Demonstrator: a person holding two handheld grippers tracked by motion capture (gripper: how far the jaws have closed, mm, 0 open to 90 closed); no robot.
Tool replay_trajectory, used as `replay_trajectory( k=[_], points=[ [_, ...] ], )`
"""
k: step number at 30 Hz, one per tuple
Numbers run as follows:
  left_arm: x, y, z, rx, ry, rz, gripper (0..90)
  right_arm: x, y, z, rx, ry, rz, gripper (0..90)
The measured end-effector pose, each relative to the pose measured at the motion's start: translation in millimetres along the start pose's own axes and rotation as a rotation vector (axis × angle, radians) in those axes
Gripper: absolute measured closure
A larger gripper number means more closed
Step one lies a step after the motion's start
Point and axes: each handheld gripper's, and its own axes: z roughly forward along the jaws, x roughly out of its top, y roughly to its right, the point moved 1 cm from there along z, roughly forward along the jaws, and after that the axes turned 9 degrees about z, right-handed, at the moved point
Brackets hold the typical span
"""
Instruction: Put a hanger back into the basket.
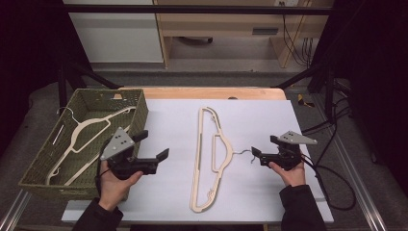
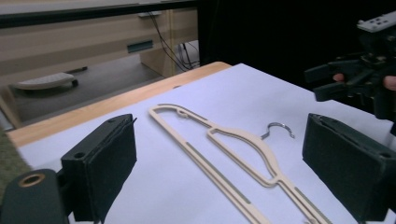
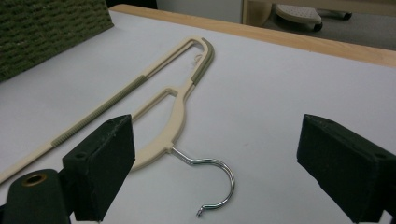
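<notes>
- Cream plastic, steel hook: hanger (image 1: 211, 154) lying flat on the white sheet of the desk (image 1: 260, 120), mid-desk, long bar to the left, hook (image 1: 244, 153) pointing right.
- Looks light and stiff, probably slick on the smooth bar; ribbed olive strips along the bar and shoulder likely kinder to a grip.
- Thin wire hook (image 3: 212, 179) seen close in the right gripper view, flat on the sheet, open end curled toward the camera; likely to twist or skate if pinched alone.
- Best bet, as a judgement: neck where hook meets the cream body, or the ribbed bar, with little room underneath to slide a jaw.
- Left claw (image 1: 153, 144) spread wide, clamped on nothing, held just beside the basket (image 1: 139, 103) and left of the hanger, well apart from it; left hand (image 1: 115, 185) under the body, grey plate on top, jaws aimed right across the desk.
- Right claw (image 1: 260, 155) also spread, nothing between the jaws, near the hook tip, just short of touching by the look of it; right hand (image 1: 288, 171) low, wrist level, jaws aimed left at the hook.
- Second cream hanger (image 1: 86, 132) resting inside the green woven basket at the desk's left edge.
</notes>
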Motion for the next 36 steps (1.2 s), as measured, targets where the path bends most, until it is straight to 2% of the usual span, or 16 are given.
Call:
replay_trajectory(
  k=[3,5,6,8,11,12,17,21,24,26,28,36],
  points=[
    [-8.1,8.1,10.7,-0.030,-0.012,0.004,9.4,-3.0,3.5,5.8,-0.010,-0.019,-0.007,13.2],
    [-14.2,13.0,17.5,-0.047,-0.028,0.021,9.3,-4.9,5.7,9.6,-0.015,-0.028,0.010,13.7],
    [-16.9,14.8,20.0,-0.052,-0.029,0.023,9.3,-5.6,7.7,11.7,-0.017,-0.032,-0.001,14.1],
    [-22.9,17.5,24.3,-0.071,-0.037,0.010,9.3,-6.9,8.2,15.7,-0.028,-0.043,0.012,14.5],
    [-30.4,20.4,30.0,-0.083,-0.059,0.009,9.3,-7.7,9.5,23.3,-0.031,-0.061,0.005,16.6],
    [-32.7,20.9,31.6,-0.088,-0.060,0.003,9.2,-8.2,9.0,25.6,-0.030,-0.069,0.019,18.0],
    [-40.9,23.4,38.3,-0.113,-0.086,0.001,9.2,-11.1,11.5,38.8,-0.060,-0.097,0.014,25.9],
    [-46.1,25.1,44.0,-0.119,-0.109,0.006,9.3,-14.6,12.2,46.9,-0.086,-0.121,0.013,30.5],
    [-48.3,25.7,46.4,-0.125,-0.115,0.005,9.3,-17.7,13.1,52.7,-0.088,-0.142,-0.017,35.6],
    [-49.6,26.1,47.7,-0.120,-0.119,0.009,9.3,-19.5,11.9,55.2,-0.092,-0.159,-0.002,39.7],
    [-51.3,26.2,49.4,-0.123,-0.128,0.011,9.5,-21.1,13.9,57.6,-0.105,-0.165,-0.025,43.7],
    [-54.5,26.3,53.6,-0.137,-0.141,0.000,9.8,-28.1,18.2,67.1,-0.093,-0.220,0.026,57.4]
  ],
)
